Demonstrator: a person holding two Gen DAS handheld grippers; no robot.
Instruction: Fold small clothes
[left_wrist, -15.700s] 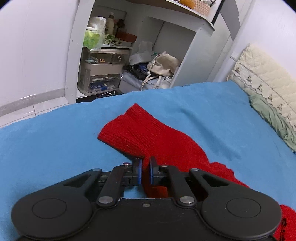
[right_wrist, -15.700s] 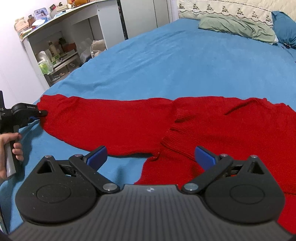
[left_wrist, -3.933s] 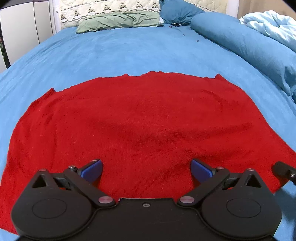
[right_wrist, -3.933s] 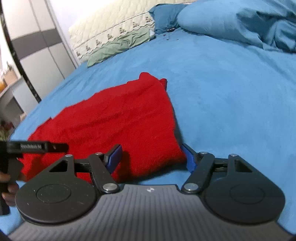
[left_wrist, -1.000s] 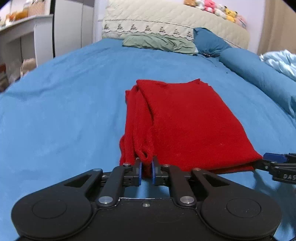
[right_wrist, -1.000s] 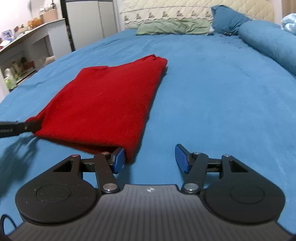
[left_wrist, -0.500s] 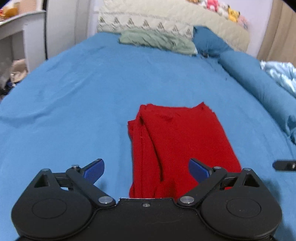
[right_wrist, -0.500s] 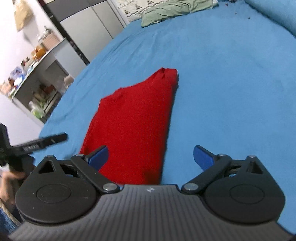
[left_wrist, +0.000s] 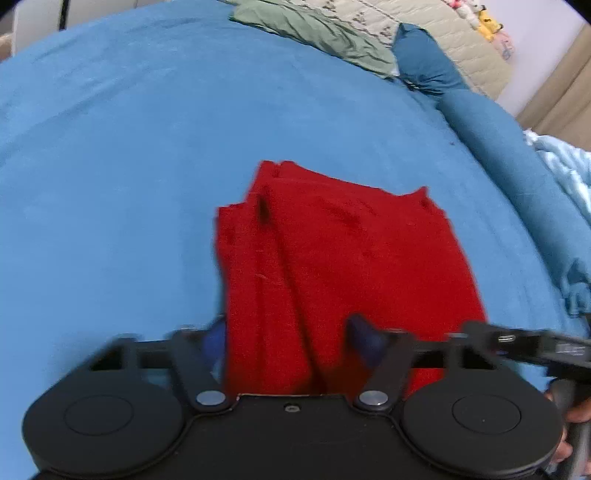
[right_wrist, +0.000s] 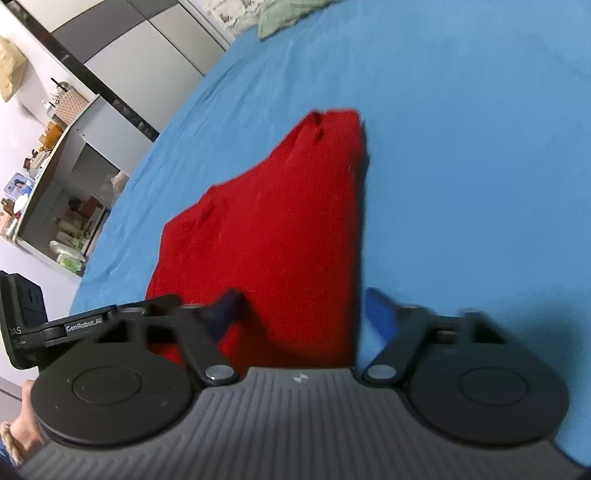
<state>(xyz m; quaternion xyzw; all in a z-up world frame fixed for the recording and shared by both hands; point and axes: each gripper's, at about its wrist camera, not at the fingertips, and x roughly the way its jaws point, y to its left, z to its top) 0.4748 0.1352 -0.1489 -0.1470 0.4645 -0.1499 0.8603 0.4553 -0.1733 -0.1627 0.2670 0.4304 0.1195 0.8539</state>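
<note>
On the blue bed (left_wrist: 129, 155), a red sweater (left_wrist: 343, 254) lay folded into a compact rectangle, its layered edges stacked along the left side in the left wrist view. Both tools hung over its near end. The left tool (left_wrist: 290, 338) stood with its jaws apart, having just been closing from a wider spread; the sweater's near left corner showed between its blurred blue pads (left_wrist: 216, 338), though they did not appear to press on the cloth. The right tool (right_wrist: 306, 310) was likewise unclenched, its jaws also just narrowed, straddling the sweater's right-hand edge: one pad (right_wrist: 227, 306) over the red knit, the other over bare bedcover. Neither tool gripped anything.

From the right wrist view the left tool (right_wrist: 122, 314) reached in from the left, with part of the person's left hand (right_wrist: 27, 424) at the bottom corner, a braided band at the wrist. In the left wrist view the right tool (left_wrist: 524, 339) entered from the right, fingers of the right hand (left_wrist: 576, 410) wrapped on its handle.

Beyond the sweater lay a green pillow (left_wrist: 314, 29), a dark blue pillow (left_wrist: 424, 62) and a long blue bolster (left_wrist: 517, 162). Cluttered white shelves (right_wrist: 62, 206) stood beside the bed.
</note>
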